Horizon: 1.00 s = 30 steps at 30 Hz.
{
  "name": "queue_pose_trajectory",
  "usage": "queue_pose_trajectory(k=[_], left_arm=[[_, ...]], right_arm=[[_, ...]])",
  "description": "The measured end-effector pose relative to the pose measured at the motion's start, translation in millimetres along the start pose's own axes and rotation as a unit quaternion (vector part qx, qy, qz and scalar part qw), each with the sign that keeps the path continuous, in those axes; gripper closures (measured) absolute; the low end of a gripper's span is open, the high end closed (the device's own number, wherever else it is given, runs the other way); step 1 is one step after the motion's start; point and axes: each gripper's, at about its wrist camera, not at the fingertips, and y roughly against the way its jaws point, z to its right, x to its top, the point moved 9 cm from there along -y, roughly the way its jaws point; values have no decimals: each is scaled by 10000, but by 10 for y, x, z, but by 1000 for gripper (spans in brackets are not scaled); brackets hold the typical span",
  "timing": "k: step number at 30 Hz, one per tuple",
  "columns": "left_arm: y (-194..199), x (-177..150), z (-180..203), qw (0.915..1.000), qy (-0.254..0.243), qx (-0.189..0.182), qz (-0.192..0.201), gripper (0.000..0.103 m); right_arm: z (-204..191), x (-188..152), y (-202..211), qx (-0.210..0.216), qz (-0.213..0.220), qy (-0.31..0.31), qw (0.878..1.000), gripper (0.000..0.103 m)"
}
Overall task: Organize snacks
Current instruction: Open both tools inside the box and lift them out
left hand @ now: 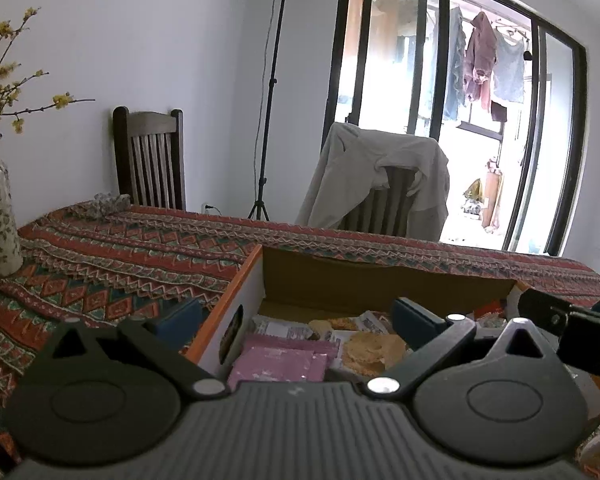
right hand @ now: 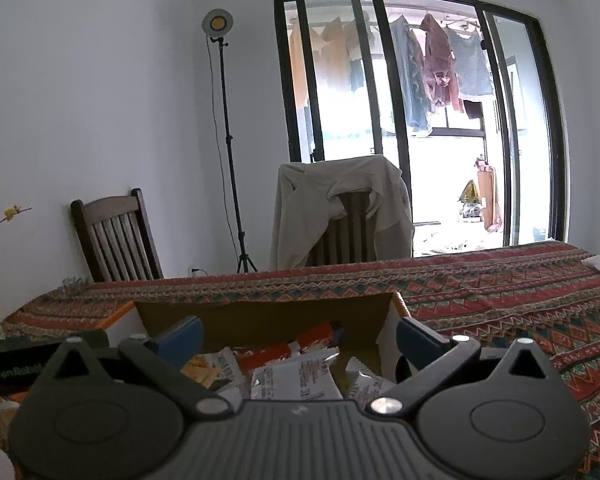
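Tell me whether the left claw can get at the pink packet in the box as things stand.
Probably yes. The left claw stands open and empty just above the pink packet, which lies on top of the snacks in the open cardboard box. Nothing covers it; the right claw is off to the side.

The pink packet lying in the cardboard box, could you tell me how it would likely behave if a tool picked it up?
The pink packet looks flat and thin with a crimped edge, so it would probably bend and weigh little. Its wrapper shows a slight sheen, so it may slip between pads. It lies against other wrappers in the cardboard box, which might shift with it.
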Motion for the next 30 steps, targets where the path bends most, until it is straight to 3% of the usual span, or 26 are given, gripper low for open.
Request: queue_pose_trajectory(k=[9, 16, 21, 30], left_arm=[[68, 36, 4, 10000, 15, -14, 14, 0], [309, 188, -75, 9994, 304, -91, -116, 0], [607, 173, -162, 9997, 224, -75, -96, 0], [1010, -113, -281, 9997, 65, -154, -174, 0]], right_arm=[[-24, 39, 105, 17, 84, 125, 9999, 0], [-61, 205, 250, 143, 148, 168, 9996, 0], [-123, 239, 381, 383, -146, 40, 9992, 0], [-126, 3, 690, 243, -413, 102, 9988, 0]])
